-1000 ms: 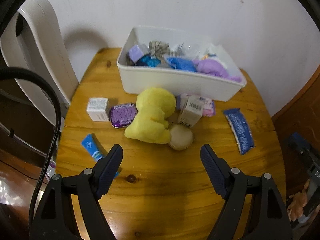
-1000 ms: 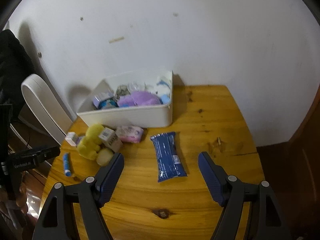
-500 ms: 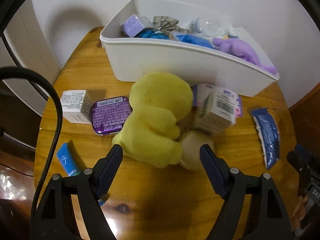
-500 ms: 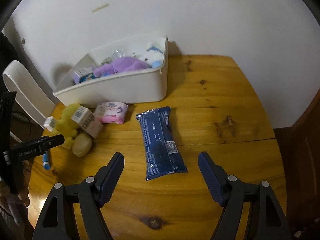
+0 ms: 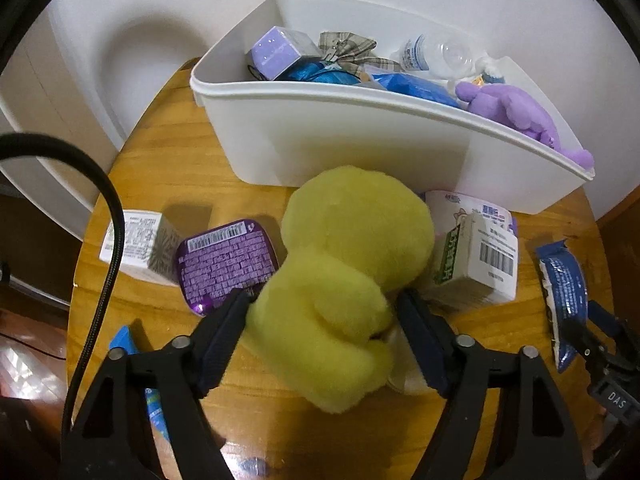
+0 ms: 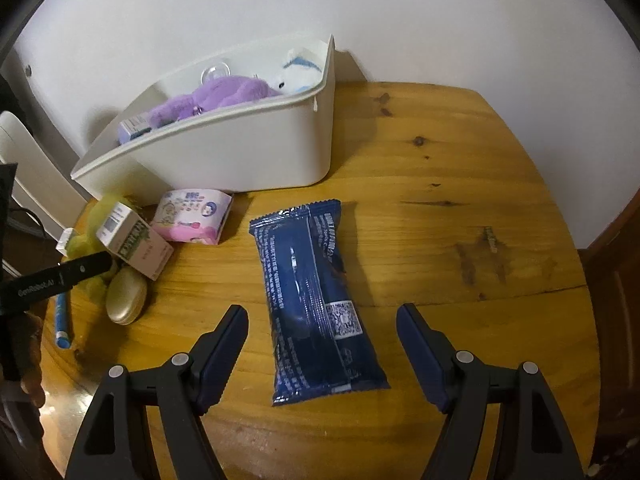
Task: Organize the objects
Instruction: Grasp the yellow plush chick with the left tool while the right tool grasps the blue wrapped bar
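Observation:
A yellow plush toy (image 5: pixel 352 240) lies on the round wooden table (image 6: pixel 460 200) in front of a white bin (image 5: pixel 360 148). My left gripper (image 5: pixel 320 312) straddles the plush's lower half. Its jaws are closing and the pads sit right at the plush's sides without visibly squeezing it. In the right wrist view a dark blue snack packet (image 6: pixel 316 292) lies flat on the table. My right gripper (image 6: pixel 322 320) hangs open over its near half, with neither pad touching it. The bin (image 6: pixel 240 148) holds a purple plush, a lilac box, a bottle and blue packets.
Around the plush lie a purple tin (image 5: pixel 226 264), a white box (image 5: pixel 136 244), a green-and-white carton (image 5: pixel 476 268), a pink tissue pack (image 6: pixel 192 216), a beige oval case (image 6: pixel 126 296) and a blue tube (image 6: pixel 62 320). A white wall stands behind the bin.
Both grippers came down and forward. The left one now has the yellow plush between its narrowing jaws. The right one closed in on the blue packet, its jaws unchanged.

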Motion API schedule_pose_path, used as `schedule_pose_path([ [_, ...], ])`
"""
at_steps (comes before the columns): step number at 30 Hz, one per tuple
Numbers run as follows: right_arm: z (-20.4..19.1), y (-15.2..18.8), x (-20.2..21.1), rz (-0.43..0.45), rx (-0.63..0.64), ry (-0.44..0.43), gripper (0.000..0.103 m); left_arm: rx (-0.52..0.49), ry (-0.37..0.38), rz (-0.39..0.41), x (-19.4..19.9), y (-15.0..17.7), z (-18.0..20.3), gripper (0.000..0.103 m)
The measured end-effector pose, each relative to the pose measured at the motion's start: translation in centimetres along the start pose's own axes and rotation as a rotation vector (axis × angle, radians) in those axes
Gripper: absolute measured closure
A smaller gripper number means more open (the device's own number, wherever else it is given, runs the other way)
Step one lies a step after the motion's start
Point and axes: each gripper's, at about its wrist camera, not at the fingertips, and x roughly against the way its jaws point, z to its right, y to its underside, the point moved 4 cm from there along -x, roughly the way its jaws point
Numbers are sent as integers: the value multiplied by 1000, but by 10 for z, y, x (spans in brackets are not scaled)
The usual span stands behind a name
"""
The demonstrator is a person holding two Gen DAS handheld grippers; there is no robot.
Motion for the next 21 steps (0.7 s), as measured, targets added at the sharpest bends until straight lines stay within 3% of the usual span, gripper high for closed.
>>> schedule_pose_path([
  [5, -2, 0, -9, -7, 10, 12, 27, -19, -11, 13, -4, -2, 5, 28],
  [9, -1, 1, -17, -23, 20, 15, 42, -35, -30, 13, -6, -3, 8, 28],
  [12, -4, 2, -17, -13, 42, 28, 47, -57, -56, 14, -7, -1, 11, 28],
  [21, -5, 4, -14, -13, 61, 47, 49, -64, -79, 28, -9, 0, 11, 33],
])
